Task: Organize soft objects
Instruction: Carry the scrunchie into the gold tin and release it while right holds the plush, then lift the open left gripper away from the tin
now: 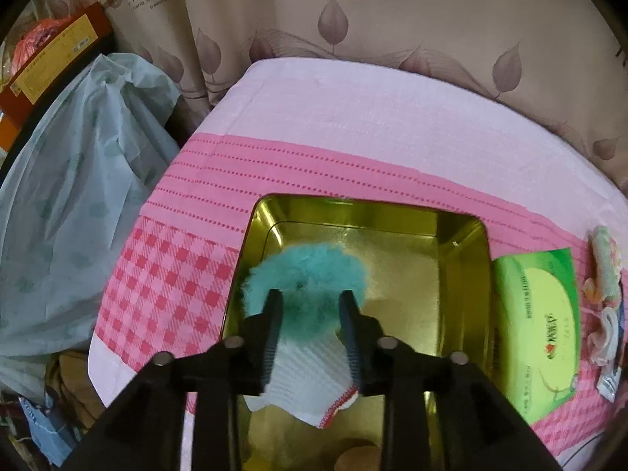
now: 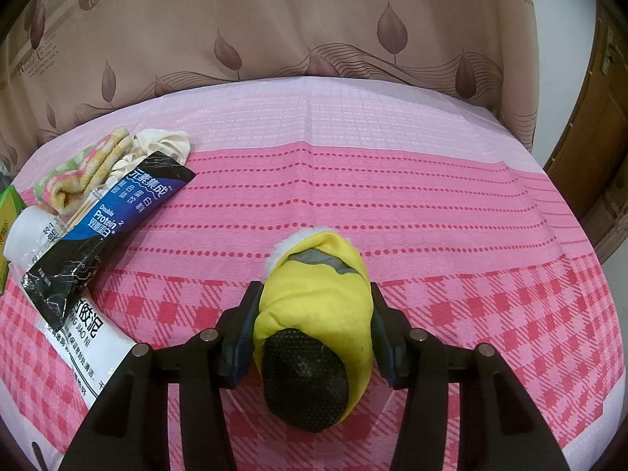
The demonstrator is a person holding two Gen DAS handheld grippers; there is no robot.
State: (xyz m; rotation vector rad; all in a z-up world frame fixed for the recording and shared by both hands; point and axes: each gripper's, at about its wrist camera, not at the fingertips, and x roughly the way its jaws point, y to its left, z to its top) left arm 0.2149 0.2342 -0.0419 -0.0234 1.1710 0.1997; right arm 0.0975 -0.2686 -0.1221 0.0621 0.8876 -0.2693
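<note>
The left tool points down into an open gold tin that stands on the desk's pink checked cloth. Its jaws stand apart, and a white sock with a fluffy teal cuff lies between them. The sock rests against the tin's left wall, cuff away from the camera and red-edged toe near it. The fingers flank the sock without visibly squeezing it, so the tool reads as open. Just right of the tin lies a green wipes pack. A pale plastic bag bulges beside the desk on the left.

The right tool is closed on a yellow slipper, one finger pressed against each side. The slipper's black dotted sole faces the camera, and its white fluffy trim and grey strip point away. Whether it touches the cloth or hangs just above it, I cannot tell.

At the desk's left edge in this view sits a cluster well apart from the slipper: a striped towel, a crumpled cream rag, a dark blue pouch and a white packet partly under the pouch. A leaf-patterned curtain hangs behind the desk.
</note>
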